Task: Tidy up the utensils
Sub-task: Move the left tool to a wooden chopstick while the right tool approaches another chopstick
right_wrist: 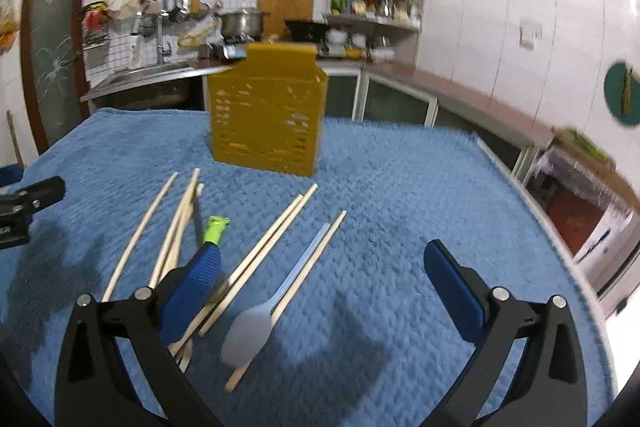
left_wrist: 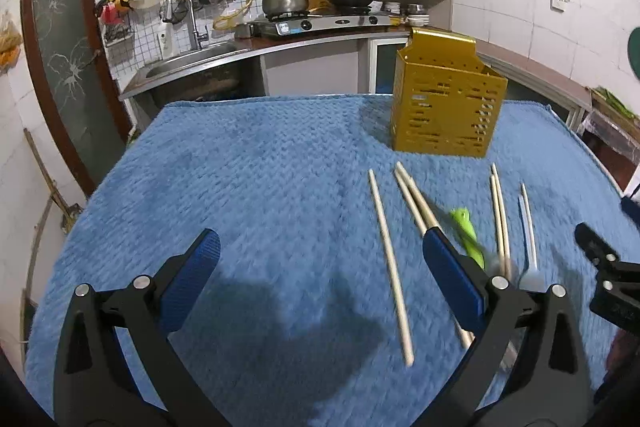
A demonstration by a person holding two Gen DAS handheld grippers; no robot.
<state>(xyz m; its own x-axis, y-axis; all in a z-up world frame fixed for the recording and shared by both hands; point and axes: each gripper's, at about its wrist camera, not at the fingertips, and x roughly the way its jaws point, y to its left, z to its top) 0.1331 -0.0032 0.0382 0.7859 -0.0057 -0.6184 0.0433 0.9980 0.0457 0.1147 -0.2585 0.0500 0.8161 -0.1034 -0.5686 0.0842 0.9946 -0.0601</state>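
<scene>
**Operator:** What lies before you, left to right, and how will it handle?

**Guide:** In the left wrist view, your left gripper (left_wrist: 320,263) stands wide open and holds nothing. Right of centre on the blue towel (left_wrist: 240,167) covering the surface lies a single chopstick (left_wrist: 390,263). Next come a crossed pair of chopsticks (left_wrist: 412,199), a green-handled tool (left_wrist: 466,233), another chopstick pair (left_wrist: 500,219) and a pale spoon (left_wrist: 528,227). The yellow perforated holder (left_wrist: 444,107) stands upright in the upper right of the frame, apart from the utensils.

**Operator:** And the right side?

**Guide:** In the right wrist view, your right gripper (right_wrist: 320,271) is also fully spread and empty, with the spoon (right_wrist: 248,331) lying below centre.

**Operator:** Where do you advise taking hold?

**Guide:** Expect the chopsticks to be light, stiff and thin, and likely to roll or slip. Grasp one near mid-length, across the shaft. The spoon looks like light plastic; take it at the handle. The soft towel should let the fingertips press under.
</scene>
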